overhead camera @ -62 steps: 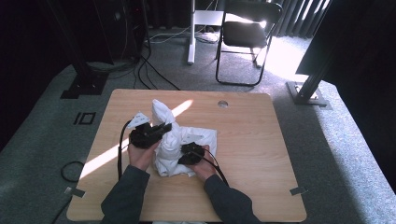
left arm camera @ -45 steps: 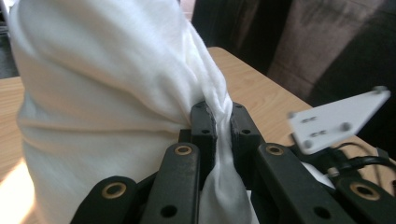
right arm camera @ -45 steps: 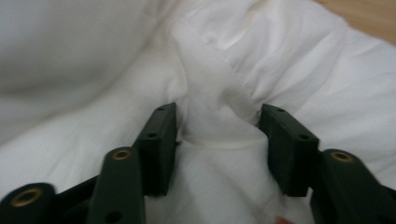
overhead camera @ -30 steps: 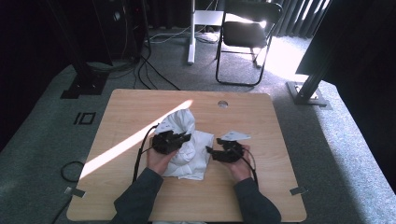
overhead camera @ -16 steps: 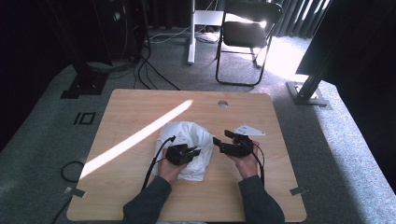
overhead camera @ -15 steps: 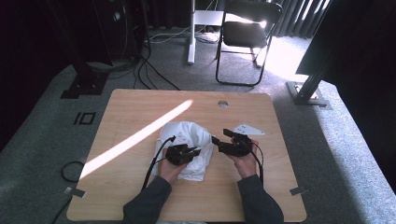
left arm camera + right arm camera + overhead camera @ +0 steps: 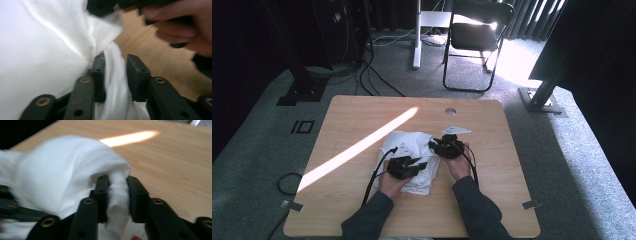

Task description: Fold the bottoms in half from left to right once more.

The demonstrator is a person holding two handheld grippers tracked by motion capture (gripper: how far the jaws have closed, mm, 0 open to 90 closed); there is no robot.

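A white cloth [image 7: 408, 144] lies bunched in the middle of the wooden table [image 7: 362, 120]. My left gripper [image 7: 423, 164] rests on the cloth's near right part. In the left gripper view its jaws [image 7: 116, 62] have just been opening, and a loose fold of the cloth [image 7: 50, 50] still runs between them. My right gripper [image 7: 432, 145] is at the cloth's right edge, pointing left. Its jaws [image 7: 117, 185] have just been closing and now pinch a bunched fold of the cloth [image 7: 62, 165]. The other hand shows blurred at the top right of the left gripper view.
A strip of sunlight [image 7: 362, 147] crosses the table's left half. A small round hole [image 7: 450, 111] sits near the far edge. Beyond the table stand a black chair [image 7: 477, 35] and a white post [image 7: 416, 35]; cables [image 7: 377, 75] lie on the grey carpet.
My right gripper has moved left to the cloth's right edge and closed on a fold. The left gripper has sunk a little onto the cloth and its jaws have parted.
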